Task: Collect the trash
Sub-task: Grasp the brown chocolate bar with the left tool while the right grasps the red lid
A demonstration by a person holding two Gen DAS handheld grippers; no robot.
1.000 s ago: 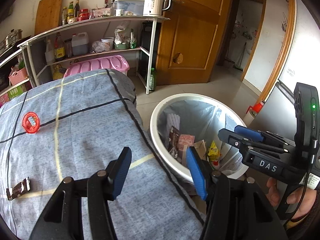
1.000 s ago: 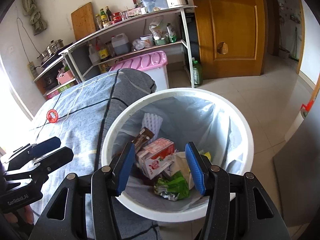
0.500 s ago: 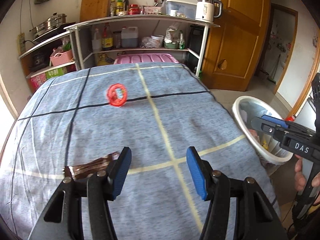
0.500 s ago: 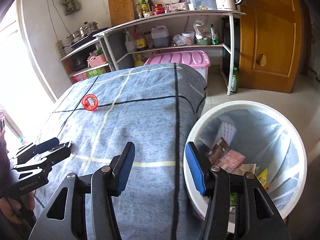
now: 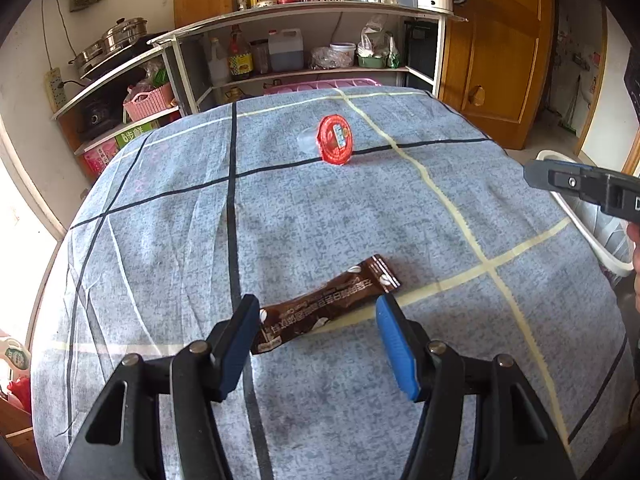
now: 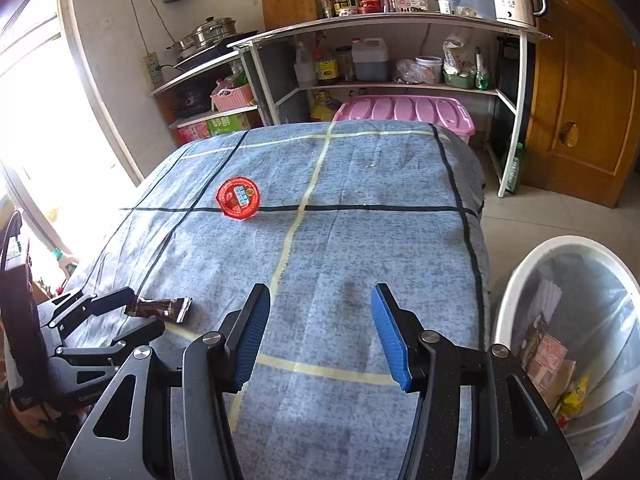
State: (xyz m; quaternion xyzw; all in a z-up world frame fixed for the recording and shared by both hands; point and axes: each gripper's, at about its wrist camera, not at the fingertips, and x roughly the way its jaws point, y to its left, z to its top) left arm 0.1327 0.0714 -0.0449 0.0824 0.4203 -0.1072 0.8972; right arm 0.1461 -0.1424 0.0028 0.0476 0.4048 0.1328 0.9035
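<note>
A brown snack wrapper lies flat on the blue-grey checked cloth. My left gripper hangs just over it with a blue pad on either side. Its jaws are opening and the pads do not press the wrapper. In the right wrist view the same wrapper sticks out between the left gripper's fingers. A red-lidded clear cup lies on its side farther back. My right gripper is open over bare cloth with nothing between its pads. The white trash bin stands to its right.
The bin holds several wrappers and cartons and stands on the tiled floor beside the table's right edge. Behind the table are a pink storage box, metal shelves with bottles and a kettle, and a wooden door. A bright window is at left.
Both grippers have swung left, away from the bin and over the table. The brown wrapper now lies between the left gripper's pads, which stand slightly wider apart.
</note>
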